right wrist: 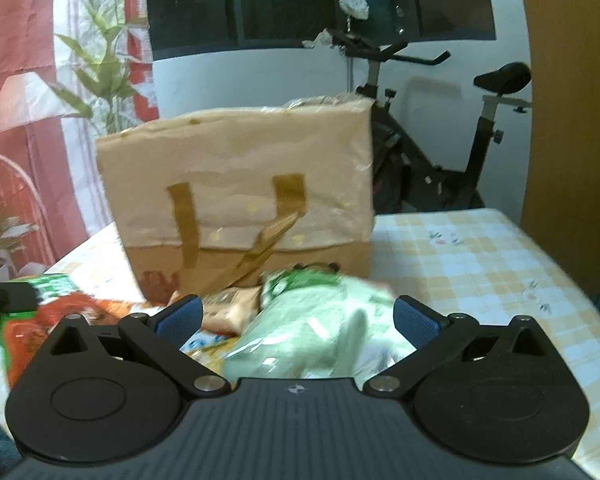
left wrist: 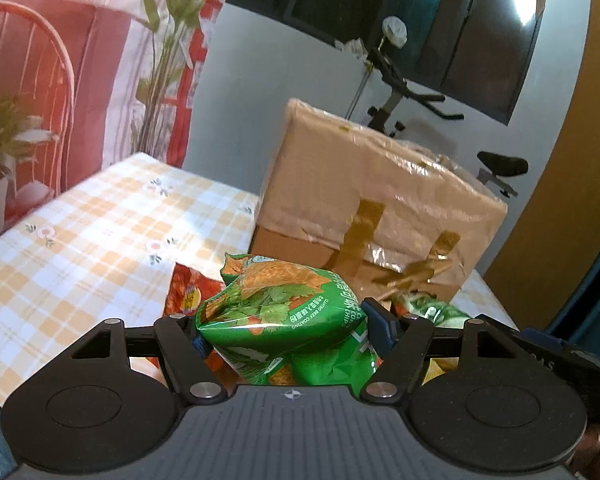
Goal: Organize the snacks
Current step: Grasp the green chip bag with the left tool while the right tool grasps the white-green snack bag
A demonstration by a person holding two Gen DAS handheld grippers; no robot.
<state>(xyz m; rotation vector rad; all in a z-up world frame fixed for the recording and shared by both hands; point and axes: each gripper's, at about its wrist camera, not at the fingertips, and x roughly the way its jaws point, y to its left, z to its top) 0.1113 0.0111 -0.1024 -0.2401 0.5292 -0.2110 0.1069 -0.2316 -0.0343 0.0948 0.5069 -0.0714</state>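
In the left wrist view, a green chip bag [left wrist: 276, 304] with herb and crisp pictures sits crumpled between the fingers of my left gripper [left wrist: 288, 332], whose blue pads press into its sides, so it is shut on the bag. Behind it lies a red snack bag [left wrist: 184, 292]. In the right wrist view, my right gripper [right wrist: 298, 320] stands open over a pale green snack bag [right wrist: 312, 320], which is blurred and lies between the fingers without being squeezed. A small beige packet [right wrist: 228, 308] lies just left of it. An orange-red bag [right wrist: 32, 332] lies at the left.
A tall brown carrier bag with handles [right wrist: 240, 184] stands on the checked yellow tablecloth [right wrist: 480, 264] right behind the snacks. An exercise bike [right wrist: 440, 140] stands beyond the table. A plant and a red curtain are at the left. Bare cloth lies to the right.
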